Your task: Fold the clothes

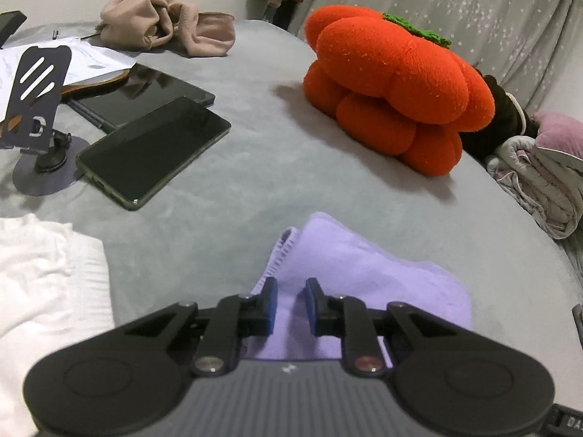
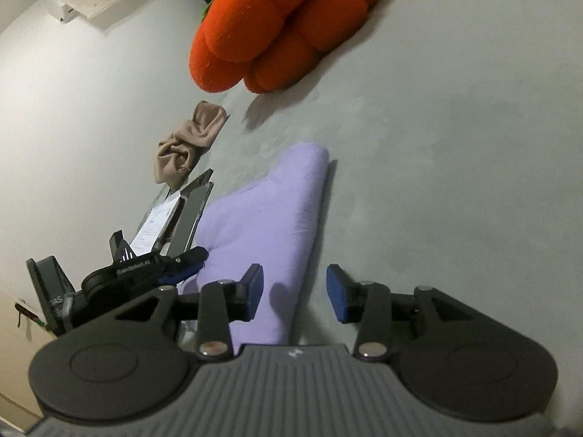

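My left black two-finger gripper with blue pads hovered low, its jaws parted by a narrow gap with nothing clamped between them. My right black gripper with blue pads sat beside it with jaws spread wider, equally unloaded. From the right wrist view, my left gripper appeared at the left edge, pointing inward.

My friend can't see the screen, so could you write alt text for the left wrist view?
A hand-held gripper with its jaws open a little hovers over a folded lilac cloth on a grey bed. Beyond lie an orange pumpkin plush, two dark phones, a phone stand and a crumpled beige garment.
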Action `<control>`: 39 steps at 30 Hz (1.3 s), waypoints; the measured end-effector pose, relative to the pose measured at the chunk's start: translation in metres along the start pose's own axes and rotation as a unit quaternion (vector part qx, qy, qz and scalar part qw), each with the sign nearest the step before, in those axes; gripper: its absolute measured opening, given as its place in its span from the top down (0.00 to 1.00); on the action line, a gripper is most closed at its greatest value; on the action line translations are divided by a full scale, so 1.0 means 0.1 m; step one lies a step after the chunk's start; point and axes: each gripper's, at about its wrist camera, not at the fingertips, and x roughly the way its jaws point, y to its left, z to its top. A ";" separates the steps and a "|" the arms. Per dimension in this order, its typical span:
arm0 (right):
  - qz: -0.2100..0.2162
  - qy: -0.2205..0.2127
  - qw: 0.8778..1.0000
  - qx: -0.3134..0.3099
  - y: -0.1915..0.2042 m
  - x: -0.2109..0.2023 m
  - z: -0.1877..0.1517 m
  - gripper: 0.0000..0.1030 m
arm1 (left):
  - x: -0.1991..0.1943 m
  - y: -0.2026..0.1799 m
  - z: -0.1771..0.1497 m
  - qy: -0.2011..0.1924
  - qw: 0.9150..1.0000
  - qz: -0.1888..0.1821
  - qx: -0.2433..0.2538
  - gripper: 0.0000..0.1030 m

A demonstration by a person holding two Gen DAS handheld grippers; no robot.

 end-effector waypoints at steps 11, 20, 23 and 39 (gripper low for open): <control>-0.034 -0.021 0.998 -0.048 0.20 0.31 -0.02 0.86 | -0.01 0.03 0.01 0.001 1.000 -0.001 -0.014 0.95; -0.052 -0.056 0.994 -0.079 0.30 -0.05 0.06 0.90 | -0.08 0.09 0.02 0.006 0.996 -0.072 -0.059 0.95; -0.080 -0.058 0.990 -0.101 0.30 -0.27 0.14 0.90 | -0.10 0.00 0.00 0.012 0.993 -0.106 -0.046 0.95; -0.195 -0.037 0.976 -0.088 -0.38 -1.12 0.18 0.78 | -0.15 -0.93 -0.41 0.060 0.969 -0.228 0.079 0.50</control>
